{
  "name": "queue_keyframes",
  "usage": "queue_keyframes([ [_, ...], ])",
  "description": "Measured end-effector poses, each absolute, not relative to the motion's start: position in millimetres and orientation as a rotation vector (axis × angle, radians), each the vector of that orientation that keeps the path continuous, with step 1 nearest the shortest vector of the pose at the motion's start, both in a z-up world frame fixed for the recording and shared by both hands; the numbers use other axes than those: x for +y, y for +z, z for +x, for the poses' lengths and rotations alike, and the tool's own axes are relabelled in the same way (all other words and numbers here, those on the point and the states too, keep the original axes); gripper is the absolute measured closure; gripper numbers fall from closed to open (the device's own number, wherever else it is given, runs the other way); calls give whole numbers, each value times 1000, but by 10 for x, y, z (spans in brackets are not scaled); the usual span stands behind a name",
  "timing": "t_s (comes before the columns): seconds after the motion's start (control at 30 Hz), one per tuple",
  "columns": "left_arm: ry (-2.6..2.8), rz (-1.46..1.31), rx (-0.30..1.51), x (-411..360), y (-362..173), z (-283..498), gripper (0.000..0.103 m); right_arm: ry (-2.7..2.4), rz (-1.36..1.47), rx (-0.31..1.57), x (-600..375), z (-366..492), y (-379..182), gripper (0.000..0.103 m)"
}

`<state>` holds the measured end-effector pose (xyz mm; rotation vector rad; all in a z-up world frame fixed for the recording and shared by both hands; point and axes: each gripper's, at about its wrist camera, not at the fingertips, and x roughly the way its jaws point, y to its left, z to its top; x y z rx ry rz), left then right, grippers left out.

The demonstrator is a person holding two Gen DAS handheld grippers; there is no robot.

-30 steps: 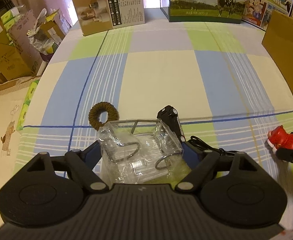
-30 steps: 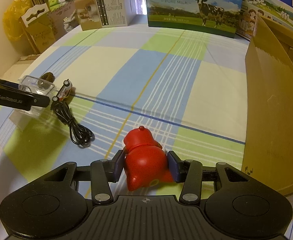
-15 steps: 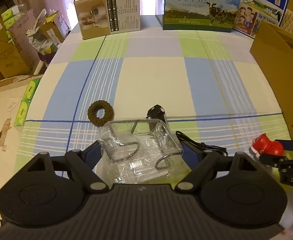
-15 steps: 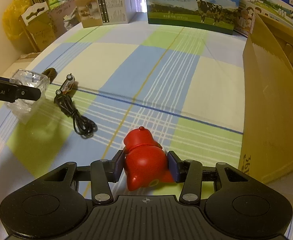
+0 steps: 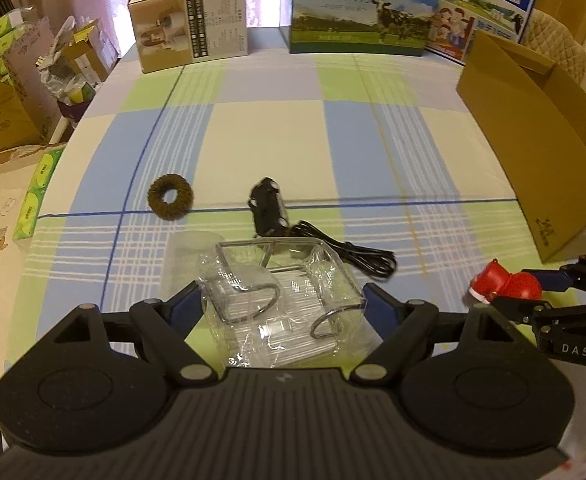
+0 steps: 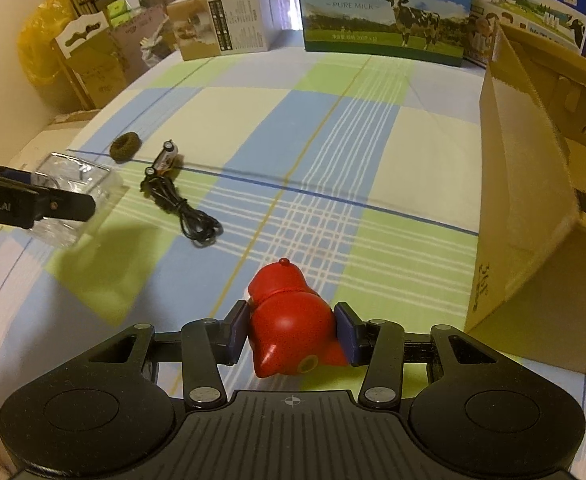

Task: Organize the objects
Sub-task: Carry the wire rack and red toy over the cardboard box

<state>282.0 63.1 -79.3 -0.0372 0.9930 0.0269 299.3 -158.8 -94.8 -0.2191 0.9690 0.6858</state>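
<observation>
My left gripper [image 5: 283, 306] is shut on a clear plastic box [image 5: 285, 292] wrapped in film, held above the checked tablecloth. The box [image 6: 71, 188] also shows at the left of the right wrist view, in the left gripper [image 6: 49, 204]. My right gripper [image 6: 291, 330] is shut on a red toy figure [image 6: 289, 320], lifted above the cloth; the toy [image 5: 501, 284] appears at the right of the left wrist view. On the cloth lie a brown hair ring [image 5: 170, 197], a black car charger [image 5: 268, 206] and its coiled black cable [image 5: 357, 258].
An open cardboard box [image 6: 533, 216] stands at the right, with things inside. A milk carton box [image 5: 363, 8], a second printed box [image 5: 489, 8] and a beige product box [image 5: 191, 42] line the far edge. Cartons and tissue packs [image 5: 33, 196] sit left, off the table.
Both grippers have pulled back and risen with their loads. The clear box has left the hair ring and charger, which now lie farther ahead. The red toy stays gripped.
</observation>
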Motion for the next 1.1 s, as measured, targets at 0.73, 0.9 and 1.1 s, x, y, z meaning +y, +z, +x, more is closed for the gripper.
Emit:
queue_keyframes([
  [0.73,-152,-7,882,-238,-225,2795,21,663,-76,802,-2355,2655,-87,60],
  [0.9,-193,7,856,-477,-133,2822,21,637,-54,756,-2591,2670,106,60],
  [1.1,-247,29,820,-811,-23,2921,21,584,-35,711,-2903,2760,272,60],
])
